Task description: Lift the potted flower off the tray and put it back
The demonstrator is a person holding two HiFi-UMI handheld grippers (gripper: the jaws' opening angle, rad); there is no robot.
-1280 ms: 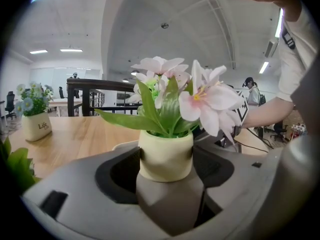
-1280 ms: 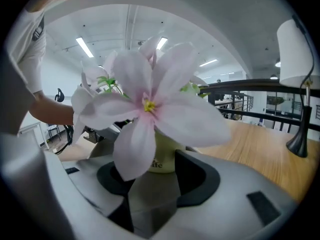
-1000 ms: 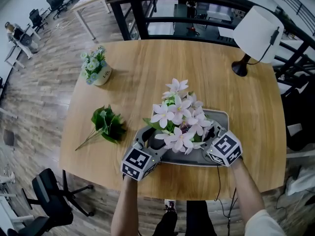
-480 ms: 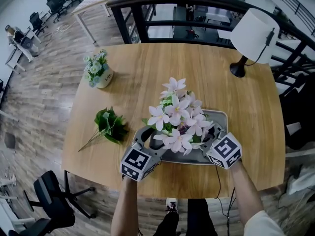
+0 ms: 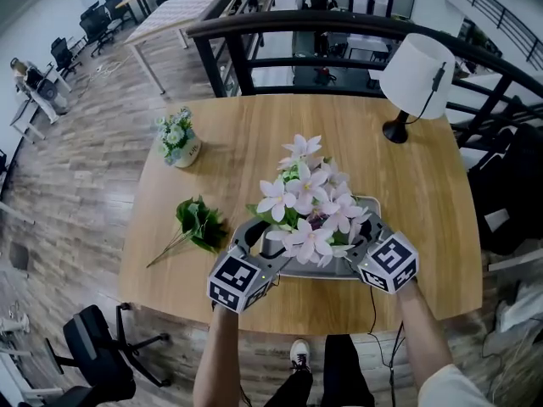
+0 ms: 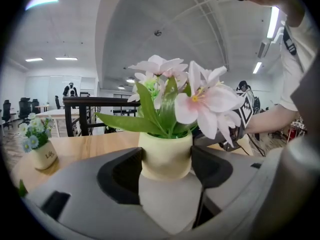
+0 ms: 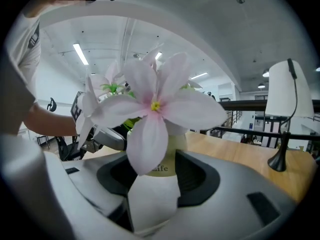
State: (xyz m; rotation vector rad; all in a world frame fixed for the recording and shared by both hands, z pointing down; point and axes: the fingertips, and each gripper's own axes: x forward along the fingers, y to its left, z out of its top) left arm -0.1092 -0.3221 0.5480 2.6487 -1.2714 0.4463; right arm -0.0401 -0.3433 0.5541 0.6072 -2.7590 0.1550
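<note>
Left claw (image 6: 166,165) and right claw (image 7: 159,173), each spread wide, clamp the potted flower (image 5: 307,202) by its pot from 9 and 3 o'clock, above the tray (image 5: 374,202) at the worktop's (image 5: 254,134) 6 o'clock edge; keep both level and matched, so it stays upright.

The surface (image 5: 254,134) is showing smooth light wood grain with a satin sheen. The tray (image 5: 316,270) is looking matt grey, plastic or metal unclear. The potted flower (image 5: 307,200) is carrying matt cloth-like petals and waxy leaves. Its pot (image 6: 165,156) is looking smooth, cream, low gloss. The left gripper (image 6: 166,166) and right gripper (image 7: 160,173) are showing matt grey moulded plastic. The lamp shade (image 5: 413,73) is looking matt white. The floor (image 5: 76,185) is reflecting light off wood planks.
</note>
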